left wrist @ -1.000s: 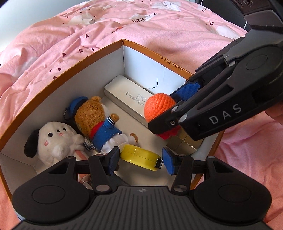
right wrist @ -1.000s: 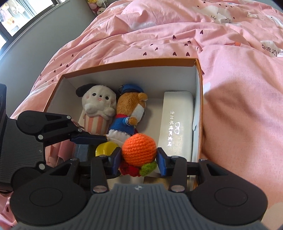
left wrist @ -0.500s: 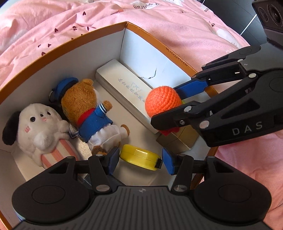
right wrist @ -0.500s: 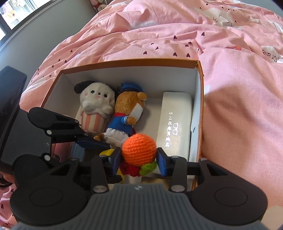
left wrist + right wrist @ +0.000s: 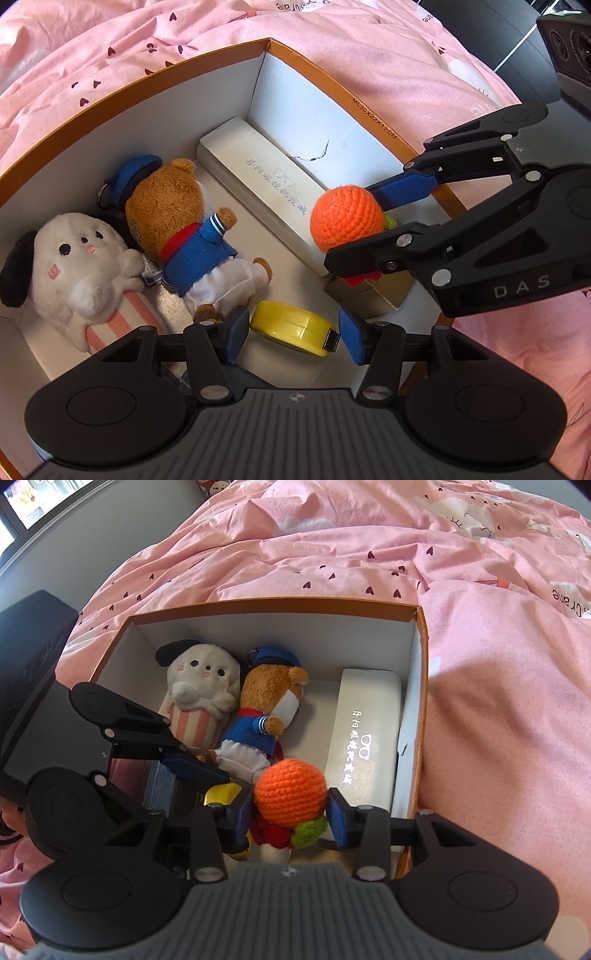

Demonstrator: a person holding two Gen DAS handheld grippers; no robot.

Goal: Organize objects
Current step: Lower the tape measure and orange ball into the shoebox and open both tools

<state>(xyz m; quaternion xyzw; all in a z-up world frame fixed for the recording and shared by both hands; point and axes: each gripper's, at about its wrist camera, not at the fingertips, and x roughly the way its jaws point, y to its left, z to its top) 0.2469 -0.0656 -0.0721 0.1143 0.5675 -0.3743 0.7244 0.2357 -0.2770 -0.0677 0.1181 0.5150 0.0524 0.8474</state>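
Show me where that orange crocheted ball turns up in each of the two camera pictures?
Left wrist view: orange crocheted ball sits right of centre, between the right gripper's fingers.
Right wrist view: low centre, between that gripper's own fingers.
Shared landmark: the white glasses case behind it.

Light: bright daylight, perhaps from the window [image 5: 22, 502].
Shadows: soft inside the box [image 5: 221, 62].
Edges: fisheye-bent, dark corners.
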